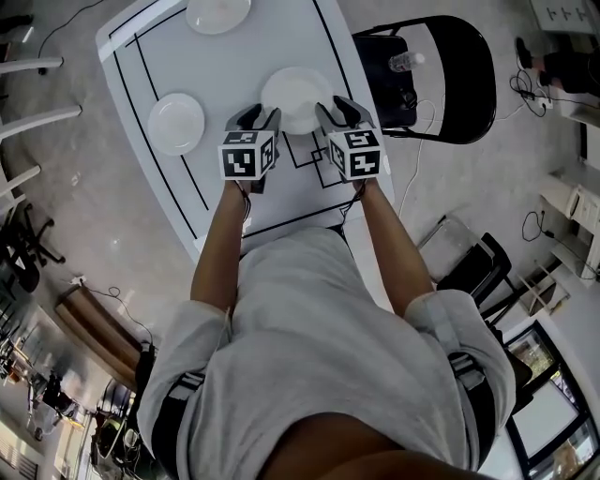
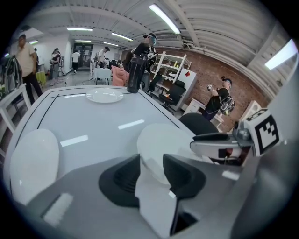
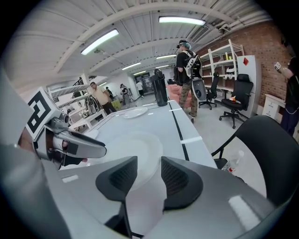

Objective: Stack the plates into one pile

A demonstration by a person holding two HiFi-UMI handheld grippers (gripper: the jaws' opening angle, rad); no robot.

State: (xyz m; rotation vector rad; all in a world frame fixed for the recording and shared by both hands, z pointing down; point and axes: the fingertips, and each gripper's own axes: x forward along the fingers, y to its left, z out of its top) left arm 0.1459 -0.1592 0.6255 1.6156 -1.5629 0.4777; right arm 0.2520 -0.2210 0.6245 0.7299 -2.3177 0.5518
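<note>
Three white plates lie apart on the white table (image 1: pixel 246 58): a middle plate (image 1: pixel 298 94), a left plate (image 1: pixel 175 123) and a far plate (image 1: pixel 217 13). My left gripper (image 1: pixel 260 117) stands at the middle plate's near left edge, my right gripper (image 1: pixel 339 112) at its near right edge. In the left gripper view the middle plate's (image 2: pixel 163 140) rim shows in the gap of the left gripper (image 2: pixel 152 170), whose pads stand apart from it. In the right gripper view the right gripper (image 3: pixel 148 175) is likewise open, with the middle plate (image 3: pixel 126 149) just beyond its tips.
A black chair (image 1: pixel 441 80) with a water bottle (image 1: pixel 405 62) on its seat stands at the table's right side. A black flask (image 2: pixel 135 74) stands at the table's far end. Several people stand beyond the table. Black lines mark the tabletop.
</note>
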